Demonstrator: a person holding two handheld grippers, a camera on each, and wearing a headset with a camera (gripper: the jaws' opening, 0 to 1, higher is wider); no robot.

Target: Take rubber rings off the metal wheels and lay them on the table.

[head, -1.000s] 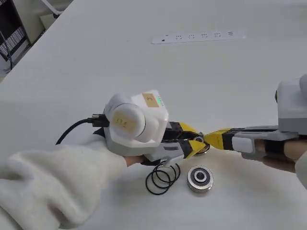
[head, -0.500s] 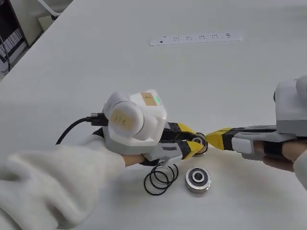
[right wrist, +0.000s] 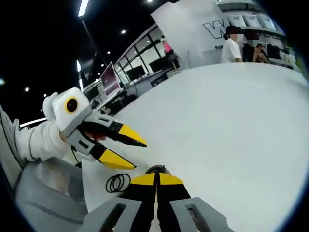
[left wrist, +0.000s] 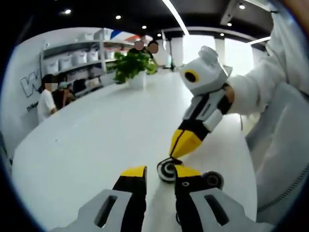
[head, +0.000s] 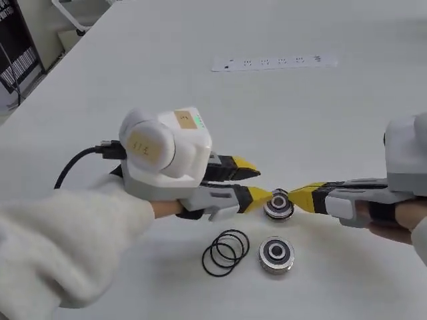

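A metal wheel with a dark rubber rim hangs just above the white table, pinched at its edge by my right gripper, whose yellow jaws are shut. My left gripper is open, its lower fingertip right beside the wheel on the left. In the left gripper view the wheel lies just ahead between my open left gripper jaws. In the right gripper view the wheel peeks past the shut right gripper. A second wheel lies flat nearer me, with three loose black rubber rings beside it.
A white power strip lies at the far side of the table. A black cable trails left from the left gripper's body. People stand by shelves well beyond the table.
My left gripper has opened and drawn back to the left, off the wheel. The wheel stays with the shut right gripper. The head camera has shifted a little.
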